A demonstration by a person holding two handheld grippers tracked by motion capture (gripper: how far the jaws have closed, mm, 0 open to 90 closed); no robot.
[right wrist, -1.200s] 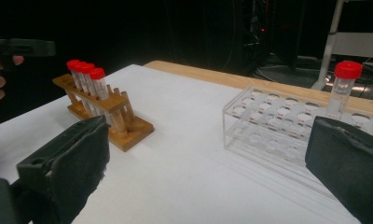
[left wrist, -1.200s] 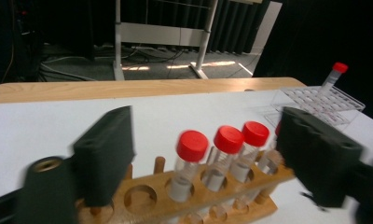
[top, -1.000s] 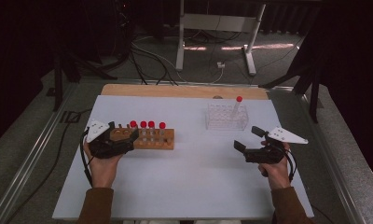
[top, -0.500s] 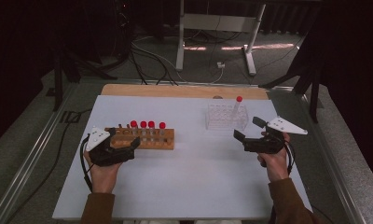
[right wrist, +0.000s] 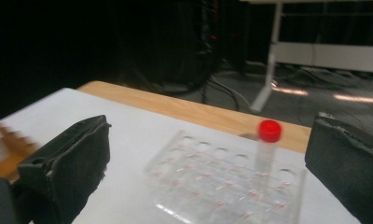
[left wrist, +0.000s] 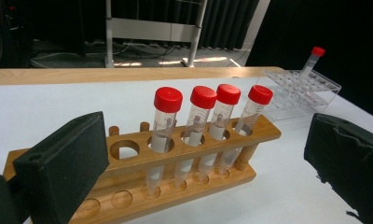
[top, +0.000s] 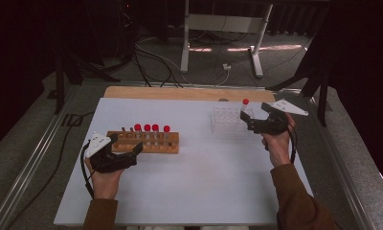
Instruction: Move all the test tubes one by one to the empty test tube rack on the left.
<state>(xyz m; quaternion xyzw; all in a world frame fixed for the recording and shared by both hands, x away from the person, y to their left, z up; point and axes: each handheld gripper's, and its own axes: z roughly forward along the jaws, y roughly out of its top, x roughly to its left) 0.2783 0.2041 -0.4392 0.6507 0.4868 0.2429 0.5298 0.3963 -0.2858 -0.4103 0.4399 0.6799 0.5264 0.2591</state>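
At the left of the white tabletop (top: 199, 187), the left hand-held gripper (top: 127, 152) sits low in the person's hand, just in front of the near left end of the wooden rack (top: 146, 142). Its jaws stand wide apart and hold nothing; in the left gripper view the rack (left wrist: 142, 172) lies between and just beyond them. Four clear tubes with red caps (left wrist: 212, 95) stand upright in a row in the rack's right-hand holes, while the holes toward its left end are unfilled.

Further right, well apart from the wooden rack, a clear plastic rack (top: 226, 118) rests toward the far side of the tabletop. One red-capped tube (top: 244, 108) stands upright at its right side. The right hand-held gripper (top: 252, 120) hovers just beside that rack, pointing left at it, with jaws wide and nothing between them. In the right gripper view the single tube (right wrist: 267, 149) rises from the clear rack (right wrist: 222, 186) ahead, nearer the right-hand jaw.
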